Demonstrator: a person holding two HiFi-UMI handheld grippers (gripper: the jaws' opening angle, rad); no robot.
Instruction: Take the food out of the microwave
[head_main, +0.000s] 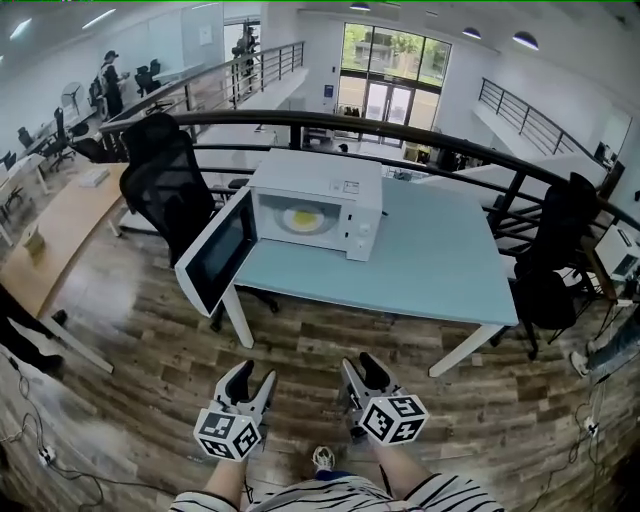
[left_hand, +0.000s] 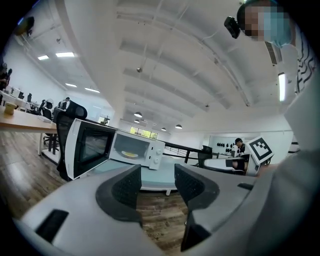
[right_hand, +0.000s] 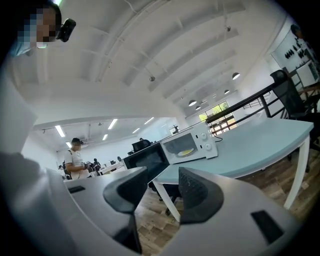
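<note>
On the pale blue surface (head_main: 440, 260) the microwave (head_main: 330, 185) stands with its door (head_main: 215, 250) open and the yellow food (head_main: 300, 219) inside, well apart from my left gripper (head_main: 254, 380) and right gripper (head_main: 361, 366), fingers (left_hand: 125, 187) wide and empty; reaching in carelessly, I could knock that jutting door or tip the food.

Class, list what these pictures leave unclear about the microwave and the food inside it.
- Food: too small in all views; only a yellow patch on something pale.
- Microwave control labels: too small to read, every view.
- Table far legs: head view, hidden under its top.
</note>
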